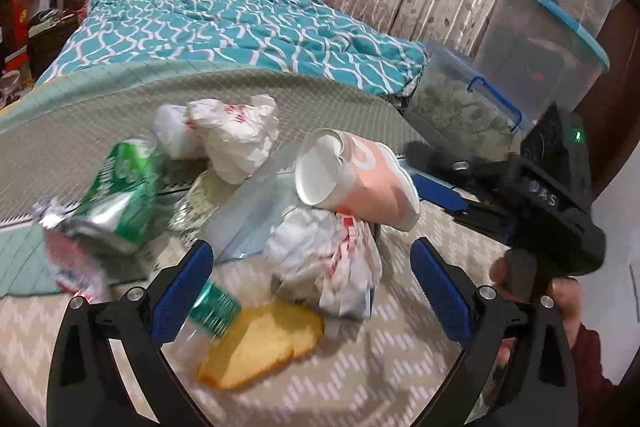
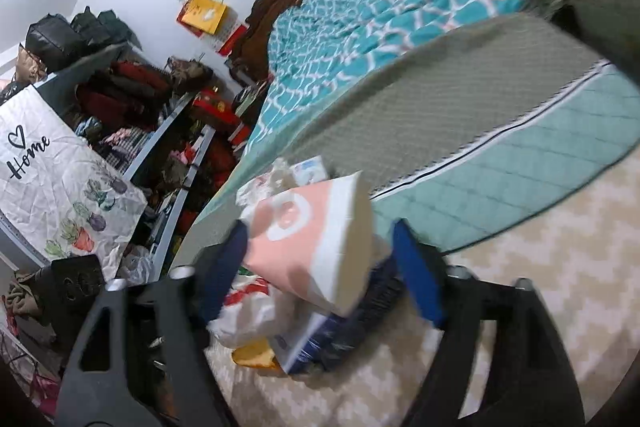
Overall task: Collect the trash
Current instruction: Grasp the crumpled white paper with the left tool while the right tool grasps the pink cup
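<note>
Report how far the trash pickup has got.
Done: nothing visibly; no bin or bag shows. In hand: the pink paper cup sits between the right gripper's fingers, grip unclear; the left gripper is open over the pile. Left: green can, crumpled wrappers, bread slice on the floor.
</note>
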The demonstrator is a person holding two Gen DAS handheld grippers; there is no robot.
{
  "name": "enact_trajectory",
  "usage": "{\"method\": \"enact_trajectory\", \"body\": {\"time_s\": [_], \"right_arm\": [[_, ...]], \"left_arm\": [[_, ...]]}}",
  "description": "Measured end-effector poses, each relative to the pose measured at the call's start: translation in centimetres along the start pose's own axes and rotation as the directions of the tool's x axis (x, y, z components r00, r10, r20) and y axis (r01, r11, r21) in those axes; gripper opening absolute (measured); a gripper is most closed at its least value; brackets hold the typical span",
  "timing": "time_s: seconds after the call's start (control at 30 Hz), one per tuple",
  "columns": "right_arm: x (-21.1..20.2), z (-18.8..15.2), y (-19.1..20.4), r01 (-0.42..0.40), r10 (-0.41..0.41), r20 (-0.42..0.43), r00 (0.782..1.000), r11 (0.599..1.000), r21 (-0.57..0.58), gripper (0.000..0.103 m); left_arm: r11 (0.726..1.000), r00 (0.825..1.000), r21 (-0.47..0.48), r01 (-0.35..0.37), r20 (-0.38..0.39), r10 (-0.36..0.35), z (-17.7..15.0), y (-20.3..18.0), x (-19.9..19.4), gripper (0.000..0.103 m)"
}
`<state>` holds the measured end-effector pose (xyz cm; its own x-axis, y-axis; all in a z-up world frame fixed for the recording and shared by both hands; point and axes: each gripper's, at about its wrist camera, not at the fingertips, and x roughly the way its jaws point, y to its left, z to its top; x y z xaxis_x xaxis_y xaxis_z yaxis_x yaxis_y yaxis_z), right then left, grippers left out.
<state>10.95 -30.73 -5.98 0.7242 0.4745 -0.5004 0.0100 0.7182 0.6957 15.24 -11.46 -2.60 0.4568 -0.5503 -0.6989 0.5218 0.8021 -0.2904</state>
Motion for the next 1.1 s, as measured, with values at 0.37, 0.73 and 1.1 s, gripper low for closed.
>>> {"method": "enact_trajectory", "body": {"time_s": [0.37, 0.73, 1.1], "right_arm": [[-8.6, -9.1, 1.7, 0.084, -0.084, 0.06, 0.995, 0.996, 0.003, 0.012], [-13.5, -15.9, -1.9, 0.105, -0.108, 0.016, 0.994, 0.989, 0.103, 0.079], [-12.6, -8.7, -8.0, 0.104, -0.102, -0.019, 0.995, 0.99, 0.1, 0.056]], "left_arm": [[0.983, 0.983, 0.008, 0.183, -0.025, -0.182, -4.7, -0.9, -3.6, 0.043], [0.967, 0.958, -0.001, 0.255, -0.137, -0.253, -8.2, -3.5, -1.9, 0.044], [0.966, 0.948, -0.019, 0.258, -0.191, -0.257, -7.8, -5.2, 0.9, 0.045]]}}
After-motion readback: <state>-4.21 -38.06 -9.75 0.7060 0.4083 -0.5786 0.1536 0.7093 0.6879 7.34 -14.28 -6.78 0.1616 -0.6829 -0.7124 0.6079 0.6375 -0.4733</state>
